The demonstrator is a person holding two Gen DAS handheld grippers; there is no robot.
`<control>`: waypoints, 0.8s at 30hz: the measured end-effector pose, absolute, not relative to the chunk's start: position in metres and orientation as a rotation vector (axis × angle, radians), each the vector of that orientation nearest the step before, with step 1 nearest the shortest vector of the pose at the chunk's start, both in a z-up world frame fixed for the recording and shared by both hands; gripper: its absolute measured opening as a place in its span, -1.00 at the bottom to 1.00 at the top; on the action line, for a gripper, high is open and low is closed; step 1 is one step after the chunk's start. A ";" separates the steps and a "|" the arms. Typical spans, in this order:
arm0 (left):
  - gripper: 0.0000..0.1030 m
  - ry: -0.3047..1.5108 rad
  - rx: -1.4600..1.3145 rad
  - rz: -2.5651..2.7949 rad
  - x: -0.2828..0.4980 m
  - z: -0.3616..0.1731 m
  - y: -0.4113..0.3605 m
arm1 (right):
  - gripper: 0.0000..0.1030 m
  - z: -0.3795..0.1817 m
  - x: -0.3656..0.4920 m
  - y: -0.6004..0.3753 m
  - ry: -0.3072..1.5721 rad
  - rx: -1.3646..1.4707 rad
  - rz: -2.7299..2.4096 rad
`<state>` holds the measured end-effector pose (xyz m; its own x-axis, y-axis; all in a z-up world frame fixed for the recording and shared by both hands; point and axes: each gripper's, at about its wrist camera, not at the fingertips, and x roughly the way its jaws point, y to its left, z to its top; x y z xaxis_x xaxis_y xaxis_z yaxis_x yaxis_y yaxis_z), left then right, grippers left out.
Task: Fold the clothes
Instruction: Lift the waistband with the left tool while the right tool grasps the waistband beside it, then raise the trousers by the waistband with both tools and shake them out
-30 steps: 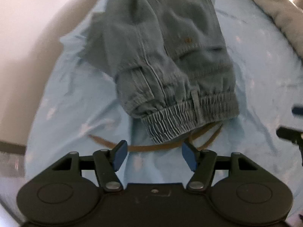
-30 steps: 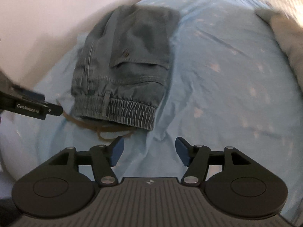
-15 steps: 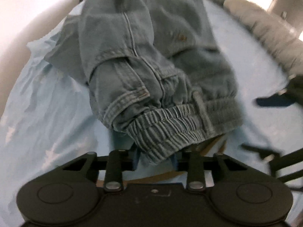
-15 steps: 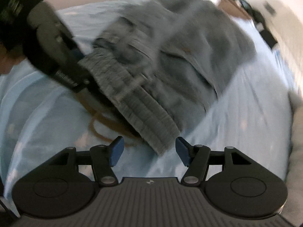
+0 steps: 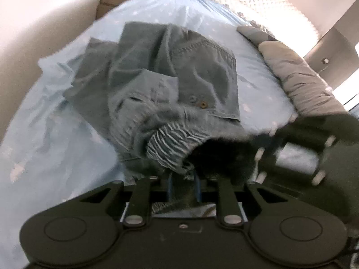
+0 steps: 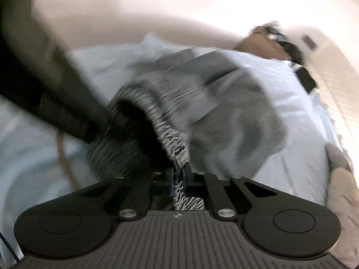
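Spread across the bed (image 5: pixel 44 148), pale blue sheet, far edge cut off by the frame. Heaped toward the bed's left edge: denim trousers (image 5: pixel 202 71), folded over, elastic waistband (image 5: pixel 172 143) lifted off the sheet and gaping open, inside dark and unreadable. Along the right edge, a grey quilt (image 5: pixel 300 80), partly cropped. Blurred throughout in the right wrist view. Left gripper (image 5: pixel 182 185) closing on the waistband, cloth pinched between the pads. Right gripper (image 6: pixel 179 179) clamped tight on the waistband's other side. Brown drawstring (image 6: pixel 61 154) hanging, mostly hidden.
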<state>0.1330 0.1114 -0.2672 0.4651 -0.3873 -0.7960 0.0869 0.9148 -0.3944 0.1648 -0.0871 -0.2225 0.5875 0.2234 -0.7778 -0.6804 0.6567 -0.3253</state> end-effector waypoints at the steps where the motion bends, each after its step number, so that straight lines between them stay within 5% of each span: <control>1: -0.59 1.049 -0.330 -0.298 0.135 -0.265 0.112 | -0.89 -0.206 0.174 -0.093 0.782 -0.584 0.545; 5: -0.21 1.012 -0.323 -0.323 0.135 -0.252 0.103 | -0.90 -0.151 0.195 -0.104 0.749 -0.443 0.489; 16: -0.01 0.909 -0.316 -0.270 0.129 -0.222 0.098 | -0.91 -0.035 0.203 -0.119 0.582 -0.287 0.449; 24: 0.11 0.816 -0.257 -0.310 0.104 -0.190 0.118 | -0.91 -0.019 0.213 -0.113 0.543 -0.138 0.367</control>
